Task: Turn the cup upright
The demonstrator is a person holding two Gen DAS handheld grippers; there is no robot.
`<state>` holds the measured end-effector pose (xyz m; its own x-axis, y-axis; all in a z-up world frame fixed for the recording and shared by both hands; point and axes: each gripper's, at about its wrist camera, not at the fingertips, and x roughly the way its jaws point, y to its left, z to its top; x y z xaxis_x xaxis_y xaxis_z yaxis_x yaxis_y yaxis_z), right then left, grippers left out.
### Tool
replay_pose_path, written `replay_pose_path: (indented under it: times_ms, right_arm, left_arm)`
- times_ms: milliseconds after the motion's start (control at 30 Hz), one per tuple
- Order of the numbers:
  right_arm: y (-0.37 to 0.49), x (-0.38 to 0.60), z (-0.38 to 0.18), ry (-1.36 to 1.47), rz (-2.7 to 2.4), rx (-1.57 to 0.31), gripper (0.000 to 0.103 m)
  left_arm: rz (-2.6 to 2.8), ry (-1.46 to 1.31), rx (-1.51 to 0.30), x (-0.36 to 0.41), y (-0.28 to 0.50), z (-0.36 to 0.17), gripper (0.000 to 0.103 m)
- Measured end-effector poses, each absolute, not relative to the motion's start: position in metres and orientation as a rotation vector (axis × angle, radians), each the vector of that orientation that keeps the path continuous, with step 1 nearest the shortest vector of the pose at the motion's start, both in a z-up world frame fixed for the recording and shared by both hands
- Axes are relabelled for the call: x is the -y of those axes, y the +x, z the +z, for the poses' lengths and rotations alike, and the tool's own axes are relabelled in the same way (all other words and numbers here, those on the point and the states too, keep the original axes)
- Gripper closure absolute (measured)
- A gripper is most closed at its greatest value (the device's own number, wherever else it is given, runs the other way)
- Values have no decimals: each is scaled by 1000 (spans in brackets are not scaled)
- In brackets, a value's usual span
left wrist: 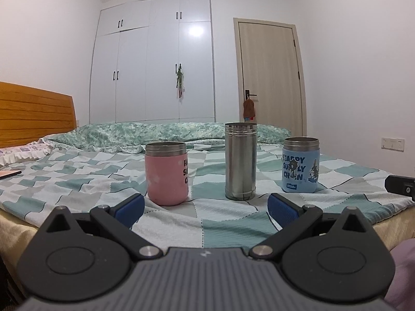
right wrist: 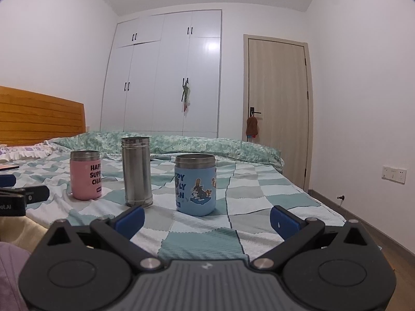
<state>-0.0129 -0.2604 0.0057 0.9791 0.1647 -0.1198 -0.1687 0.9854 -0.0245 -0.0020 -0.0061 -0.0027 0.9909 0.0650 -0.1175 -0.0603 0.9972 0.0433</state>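
Note:
Three cups stand upright in a row on the bed, open mouths up. A pink cup (left wrist: 167, 173) (right wrist: 85, 175) is on the left, a tall steel cup (left wrist: 240, 160) (right wrist: 137, 171) in the middle, a blue cartoon cup (left wrist: 301, 164) (right wrist: 195, 184) on the right. My left gripper (left wrist: 206, 208) is open and empty, a little short of the pink and steel cups. My right gripper (right wrist: 207, 220) is open and empty, just before the blue cup. Each gripper's edge shows in the other view: the left gripper on the left of the right wrist view (right wrist: 23, 197), the right gripper on the right of the left wrist view (left wrist: 400, 185).
The bed has a checked teal blanket (left wrist: 77, 181) (right wrist: 259, 194), a floral quilt (left wrist: 155, 132) behind the cups, a wooden headboard (left wrist: 33, 114) at left. A flat object (left wrist: 9, 173) lies at far left. White wardrobe (left wrist: 153, 59) and door (left wrist: 269, 75) stand behind.

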Motion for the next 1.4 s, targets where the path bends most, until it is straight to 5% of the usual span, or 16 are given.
replay_pose_path:
  times_ms: [1400]
  right_arm:
    - [-14,260,6,-37,170,-113,0]
  left_arm:
    - [31,50,-84,5,-9,-2,0]
